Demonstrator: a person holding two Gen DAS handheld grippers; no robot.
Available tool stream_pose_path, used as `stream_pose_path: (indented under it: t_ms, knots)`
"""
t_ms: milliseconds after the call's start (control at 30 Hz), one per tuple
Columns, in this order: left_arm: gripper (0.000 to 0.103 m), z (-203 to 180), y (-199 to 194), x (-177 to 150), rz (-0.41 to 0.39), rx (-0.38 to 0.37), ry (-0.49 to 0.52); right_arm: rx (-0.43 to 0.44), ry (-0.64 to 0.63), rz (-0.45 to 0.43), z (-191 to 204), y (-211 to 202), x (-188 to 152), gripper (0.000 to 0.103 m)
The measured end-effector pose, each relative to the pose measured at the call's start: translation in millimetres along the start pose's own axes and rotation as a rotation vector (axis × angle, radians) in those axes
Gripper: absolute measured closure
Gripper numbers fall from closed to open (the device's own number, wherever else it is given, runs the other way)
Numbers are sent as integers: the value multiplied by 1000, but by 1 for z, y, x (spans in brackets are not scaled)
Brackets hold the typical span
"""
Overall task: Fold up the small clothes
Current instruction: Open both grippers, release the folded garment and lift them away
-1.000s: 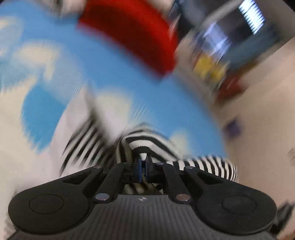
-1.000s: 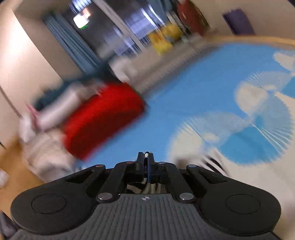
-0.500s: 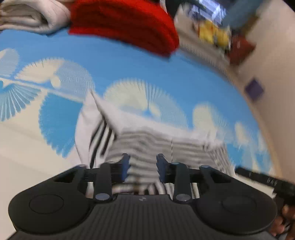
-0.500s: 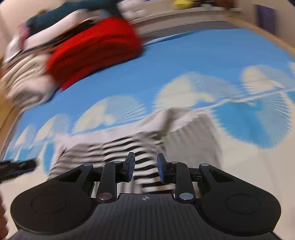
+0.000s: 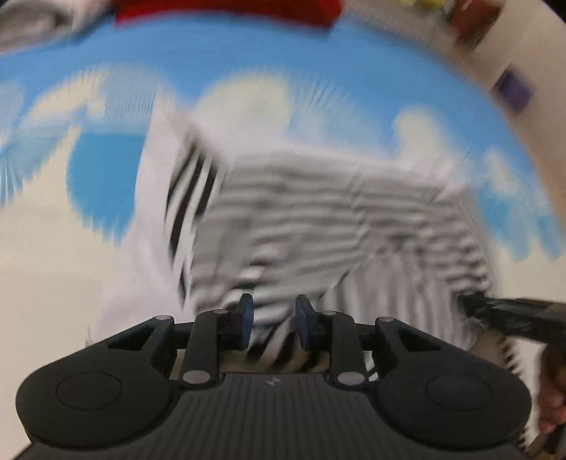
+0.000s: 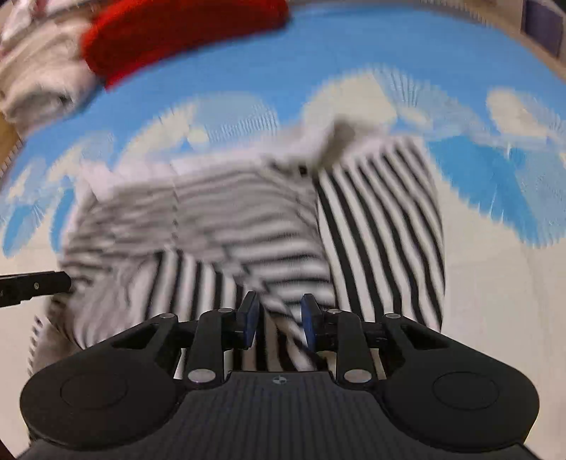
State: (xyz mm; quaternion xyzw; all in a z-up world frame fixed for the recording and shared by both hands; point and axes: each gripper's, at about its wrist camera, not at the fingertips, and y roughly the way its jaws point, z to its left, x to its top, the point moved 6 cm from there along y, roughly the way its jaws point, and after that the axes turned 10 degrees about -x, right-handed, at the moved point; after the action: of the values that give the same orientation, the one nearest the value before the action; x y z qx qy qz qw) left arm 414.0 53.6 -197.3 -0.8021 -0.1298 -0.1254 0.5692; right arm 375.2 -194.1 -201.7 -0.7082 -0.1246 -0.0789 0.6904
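A black-and-white striped garment (image 5: 318, 219) lies partly folded on the blue-and-cream patterned cloth (image 5: 247, 60); it also shows in the right wrist view (image 6: 247, 226). My left gripper (image 5: 271, 320) is open, its jaws just over the garment's near edge and holding nothing. My right gripper (image 6: 279, 318) is open too, over the near edge on the other side. The other gripper's black tip shows at the right edge of the left wrist view (image 5: 495, 311) and at the left edge of the right wrist view (image 6: 35, 286). Both views are motion-blurred.
A folded red garment (image 6: 177, 32) lies at the far side of the cloth, next to a heap of pale clothes (image 6: 39, 78). The red garment (image 5: 226, 10) shows at the top of the left wrist view. A wall with a purple square (image 5: 513, 90) lies beyond.
Both grippers were shut on the striped garment a second ago, then opened and let it go. It now lies on the cloth, and both grippers have drawn back toward its near edge.
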Motion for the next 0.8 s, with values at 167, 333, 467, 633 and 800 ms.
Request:
stream_pose_path:
  t_ms: [167,333,467,633,800]
  knots:
    - [73,-12,-37,-16,-66,23,24,-2,88,-2,-15,-23,-20,76]
    - [66,-32,-116,-36,-227,48,96,12,92,-238,-33,-112,-24,75]
    - [60,-48,-179,-73,-331,75,145,30,69,-374,-54,-175,-42,74]
    - [55,-56,-230,-144,-397,82,191,30,97,-478,-78,-219,-93,74]
    - [55,-54,-234,-194,-418,81,218,-49,117,-459,-91,-222,-148,74]
